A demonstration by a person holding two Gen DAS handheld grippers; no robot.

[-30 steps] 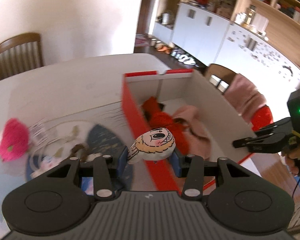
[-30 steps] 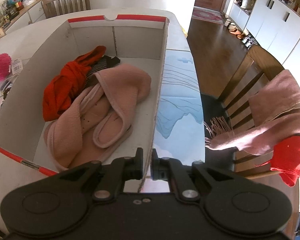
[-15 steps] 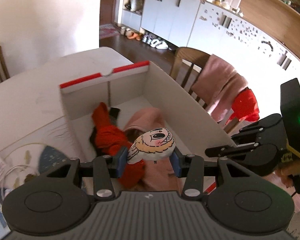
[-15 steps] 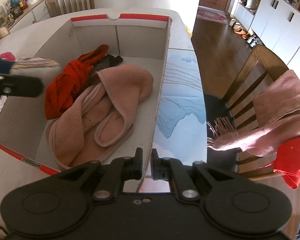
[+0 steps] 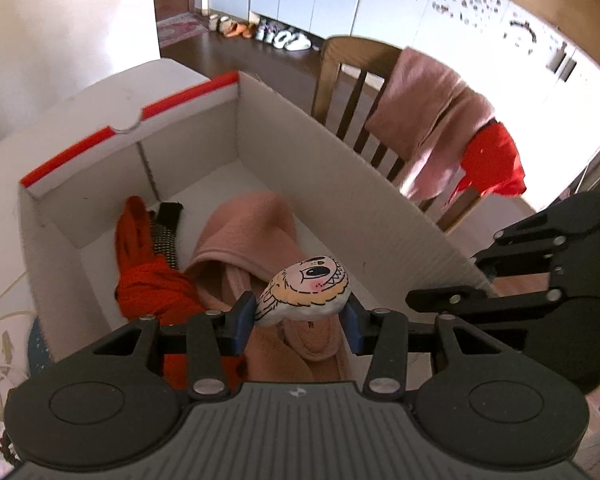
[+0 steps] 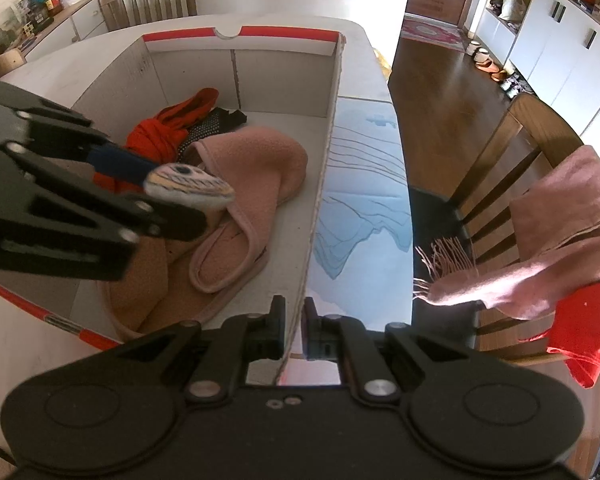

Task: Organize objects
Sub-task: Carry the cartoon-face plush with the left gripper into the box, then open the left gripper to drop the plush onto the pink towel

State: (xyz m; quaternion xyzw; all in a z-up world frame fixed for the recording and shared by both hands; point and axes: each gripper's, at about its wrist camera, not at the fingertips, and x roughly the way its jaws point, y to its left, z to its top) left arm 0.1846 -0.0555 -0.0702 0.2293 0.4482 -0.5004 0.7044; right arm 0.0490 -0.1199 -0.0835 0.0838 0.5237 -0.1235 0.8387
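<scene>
Left gripper (image 5: 300, 318) clamping cartoon-face plush (image 5: 306, 290), hovering directly above box (image 5: 260, 128); right gripper (image 6: 294, 334) pinching box's near wall.

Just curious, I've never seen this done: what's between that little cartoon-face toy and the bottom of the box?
Below the cartoon-face plush in the left gripper lies a pink fleece garment on the cardboard box floor, seen in both wrist views.

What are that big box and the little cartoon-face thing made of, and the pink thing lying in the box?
The box looks like corrugated cardboard: matte white walls, raw fluted edge, red rim. The cartoon-face toy seems a soft stuffed fabric with a printed face, bulging between the left gripper jaws. The pink garment looks like fleece: fuzzy, thick, with stitched edging.
</scene>
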